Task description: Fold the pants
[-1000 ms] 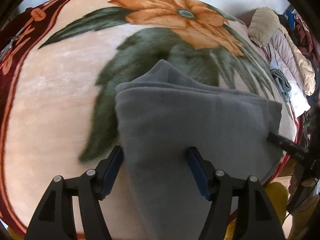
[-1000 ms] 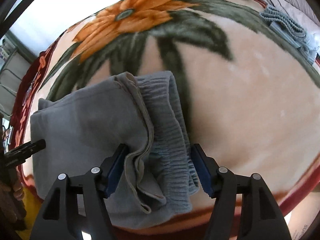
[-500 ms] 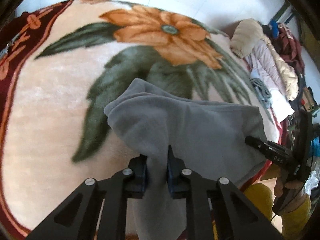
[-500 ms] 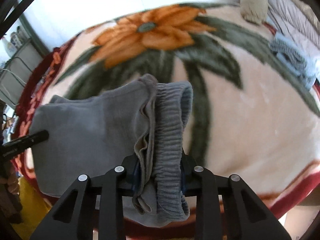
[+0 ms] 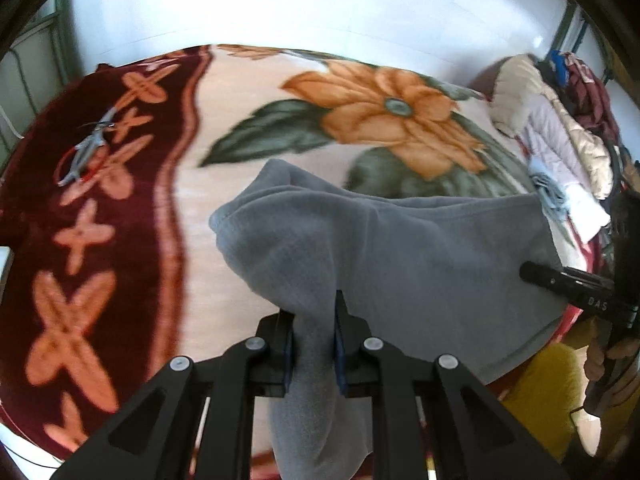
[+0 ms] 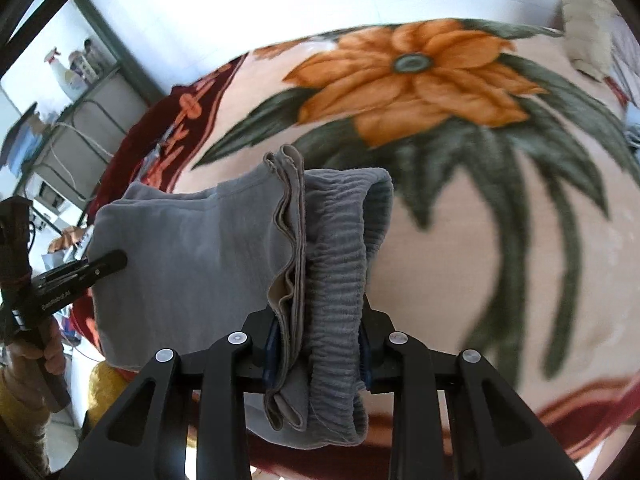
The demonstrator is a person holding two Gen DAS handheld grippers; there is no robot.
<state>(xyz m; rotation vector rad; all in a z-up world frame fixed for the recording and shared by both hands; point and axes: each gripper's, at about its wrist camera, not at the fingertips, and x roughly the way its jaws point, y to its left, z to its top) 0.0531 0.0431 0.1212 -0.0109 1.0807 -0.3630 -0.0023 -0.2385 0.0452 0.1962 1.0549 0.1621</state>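
Grey pants (image 5: pixel 420 248): soft, matt fleece cloth; ribbed elastic waistband (image 6: pixel 340 264) between the right gripper (image 6: pixel 316 344) fingers. Plush blanket (image 5: pixel 248 120) beyond both grippers: short, faintly sheened pile. Left gripper (image 5: pixel 314 340): matt black plastic, blue pads, 4 small metal pins.

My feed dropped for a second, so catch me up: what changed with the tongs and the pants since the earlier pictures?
Both tongs closed: the left tongs now pinch the plain end of the grey pants, and the right tongs clamp the ribbed waistband. The gripped edge has lifted off the floral blanket, and more of its border shows. The far part of the pants still rests on the blanket.
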